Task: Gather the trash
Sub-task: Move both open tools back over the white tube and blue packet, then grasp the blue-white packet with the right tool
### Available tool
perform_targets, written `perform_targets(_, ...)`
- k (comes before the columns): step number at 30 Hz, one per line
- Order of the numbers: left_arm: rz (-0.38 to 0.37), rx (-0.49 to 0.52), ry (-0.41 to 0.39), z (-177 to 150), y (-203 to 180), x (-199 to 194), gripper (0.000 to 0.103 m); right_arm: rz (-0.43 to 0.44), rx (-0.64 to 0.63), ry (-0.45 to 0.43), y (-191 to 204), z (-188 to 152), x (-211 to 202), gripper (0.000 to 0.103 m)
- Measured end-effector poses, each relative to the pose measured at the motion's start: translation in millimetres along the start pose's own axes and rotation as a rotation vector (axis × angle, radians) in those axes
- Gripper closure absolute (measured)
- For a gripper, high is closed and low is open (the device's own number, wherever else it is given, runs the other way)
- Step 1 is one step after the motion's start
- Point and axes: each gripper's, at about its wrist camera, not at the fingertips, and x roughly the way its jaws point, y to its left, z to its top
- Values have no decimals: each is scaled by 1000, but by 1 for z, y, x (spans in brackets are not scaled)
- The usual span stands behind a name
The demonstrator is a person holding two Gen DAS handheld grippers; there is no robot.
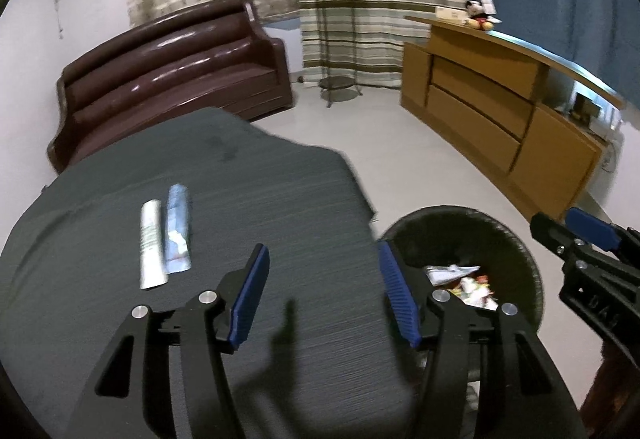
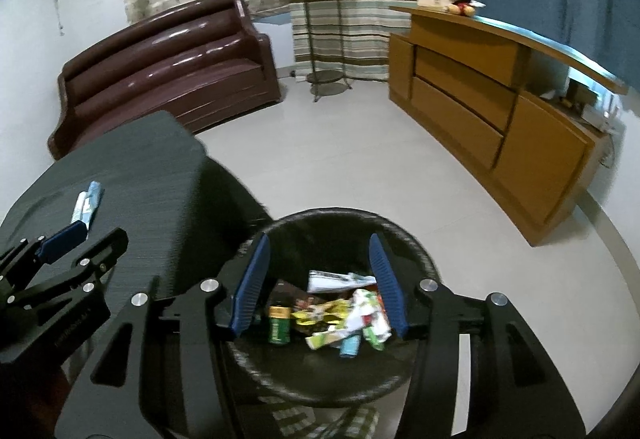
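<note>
Two flat wrappers lie side by side on the dark grey table [image 1: 260, 199]: a white one [image 1: 150, 243] and a pale blue one [image 1: 177, 231]. Both also show small at the left in the right wrist view, the blue wrapper [image 2: 91, 199] nearest the table edge. My left gripper [image 1: 322, 279] hangs open over the table's right part, nothing between its blue pads. My right gripper [image 2: 318, 275] stands open above the black round bin [image 2: 416, 259], nothing between its pads. Inside the bin lie a green can [image 2: 279, 325] and several crumpled wrappers [image 2: 356, 315].
A dark brown sofa [image 1: 168, 75] stands behind the table. A wooden cabinet [image 1: 492, 119] with a plush toy [image 1: 480, 15] runs along the right. A metal plant stand [image 1: 332, 39] with a potted plant is by the curtains. Pale floor lies between them.
</note>
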Motion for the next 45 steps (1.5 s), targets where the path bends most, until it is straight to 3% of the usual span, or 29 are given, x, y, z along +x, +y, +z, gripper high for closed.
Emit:
perform_targets(21, 243, -227, 42, -27, 156, -7, 42, 232, -192, 51, 162, 24, 30, 52)
perform_targets(30, 310, -292, 53, -37, 201, -11, 42, 272, -269, 84, 222, 27, 47, 52)
perform_targets(37, 323, -331, 67, -38, 222, -7, 42, 264, -310, 130, 245, 30, 62, 53)
perform_targets(43, 300, -342, 73, -37, 226, -1, 41, 251, -331, 206, 255, 27, 80, 67)
perform_targets(45, 290, -343, 75, -38, 226, 0, 40, 245, -340, 219, 257, 25, 83, 78)
